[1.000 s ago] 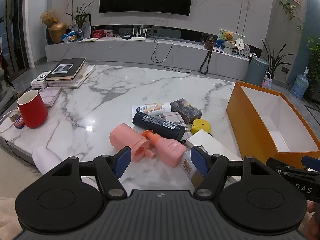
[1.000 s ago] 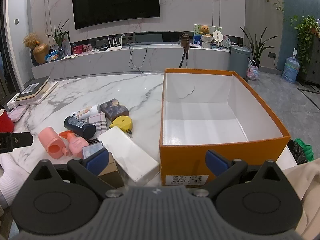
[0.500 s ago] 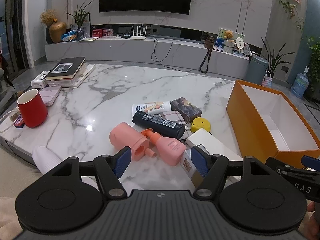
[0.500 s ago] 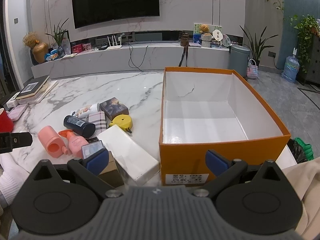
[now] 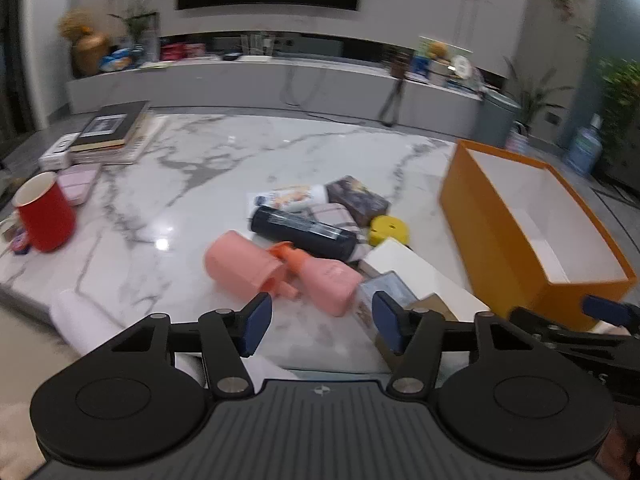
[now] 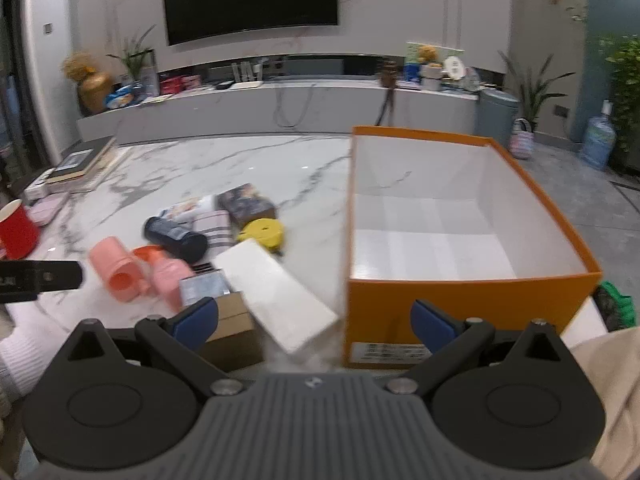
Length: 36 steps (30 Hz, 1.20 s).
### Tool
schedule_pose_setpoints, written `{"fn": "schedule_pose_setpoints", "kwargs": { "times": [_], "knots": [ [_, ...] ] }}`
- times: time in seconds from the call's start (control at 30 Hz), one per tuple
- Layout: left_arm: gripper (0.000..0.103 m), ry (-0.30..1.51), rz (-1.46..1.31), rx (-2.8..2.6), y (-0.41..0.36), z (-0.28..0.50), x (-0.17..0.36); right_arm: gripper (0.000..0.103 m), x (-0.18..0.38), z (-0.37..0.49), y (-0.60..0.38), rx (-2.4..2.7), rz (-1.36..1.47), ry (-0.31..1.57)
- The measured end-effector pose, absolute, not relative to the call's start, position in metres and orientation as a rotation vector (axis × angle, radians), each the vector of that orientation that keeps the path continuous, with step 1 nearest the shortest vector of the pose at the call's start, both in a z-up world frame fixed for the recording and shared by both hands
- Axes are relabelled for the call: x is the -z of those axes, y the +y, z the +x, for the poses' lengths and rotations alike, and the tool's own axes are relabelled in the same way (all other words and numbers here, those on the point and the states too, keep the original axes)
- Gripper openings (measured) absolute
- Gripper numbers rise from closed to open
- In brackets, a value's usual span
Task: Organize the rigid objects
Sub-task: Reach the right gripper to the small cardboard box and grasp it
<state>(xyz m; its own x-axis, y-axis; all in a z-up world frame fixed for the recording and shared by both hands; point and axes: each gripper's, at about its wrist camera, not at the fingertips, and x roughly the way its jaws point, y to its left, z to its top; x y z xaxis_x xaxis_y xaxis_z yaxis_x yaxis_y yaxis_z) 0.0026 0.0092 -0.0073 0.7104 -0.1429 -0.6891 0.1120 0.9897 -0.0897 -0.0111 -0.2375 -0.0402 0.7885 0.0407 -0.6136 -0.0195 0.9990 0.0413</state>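
Left gripper (image 5: pixel 319 327) jaws apart over the near worktop (image 5: pixel 224 168) edge, just narrowed from a wider gap, gripping nothing. Right gripper (image 6: pixel 314 325) jaws spread wide, likewise empty. Only in the left view: pink bottle (image 5: pixel 329 278) just beyond and between the pads, pink cup (image 5: pixel 240 261) beside it, black bottle (image 5: pixel 304 233) behind. Only in the right view: orange box (image 6: pixel 460 296) interior bare, straight ahead, white box (image 6: pixel 276 294) slanting just left of it. Both views blurrier than half a second earlier; clutter unmoved.
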Motion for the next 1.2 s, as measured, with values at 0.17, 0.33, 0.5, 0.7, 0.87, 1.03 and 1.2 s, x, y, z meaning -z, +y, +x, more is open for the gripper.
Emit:
{"fn": "schedule_pose_setpoints", "kwargs": {
  "times": [0.17, 0.33, 0.5, 0.7, 0.87, 1.03, 1.2],
  "knots": [
    [0.051, 0.813, -0.039, 0.189, 0.011, 0.007, 0.012, 0.082, 0.044, -0.004, -0.221, -0.124, 0.007, 0.697],
    [0.038, 0.892, -0.029, 0.217, 0.011, 0.015, 0.019, 0.075, 0.054, 0.007, -0.202, -0.224, -0.035, 0.753],
    [0.033, 0.971, -0.031, 0.236, 0.011, 0.024, 0.03, 0.074, 0.062, 0.024, -0.191, -0.288, -0.072, 0.811],
    [0.033, 1.017, -0.031, 0.244, 0.011, 0.038, 0.037, 0.074, 0.072, 0.044, -0.181, -0.321, -0.108, 0.866],
    [0.033, 1.061, -0.038, 0.255, 0.007, 0.053, 0.047, 0.072, 0.079, 0.056, -0.178, -0.344, -0.119, 0.899],
    [0.033, 1.09, -0.04, 0.257, 0.003, 0.063, 0.056, 0.062, 0.087, 0.063, -0.176, -0.358, -0.141, 0.93],
    [0.033, 1.115, -0.039, 0.268, -0.004, 0.072, 0.063, 0.059, 0.093, 0.069, -0.178, -0.374, -0.142, 0.952]
  ]
}}
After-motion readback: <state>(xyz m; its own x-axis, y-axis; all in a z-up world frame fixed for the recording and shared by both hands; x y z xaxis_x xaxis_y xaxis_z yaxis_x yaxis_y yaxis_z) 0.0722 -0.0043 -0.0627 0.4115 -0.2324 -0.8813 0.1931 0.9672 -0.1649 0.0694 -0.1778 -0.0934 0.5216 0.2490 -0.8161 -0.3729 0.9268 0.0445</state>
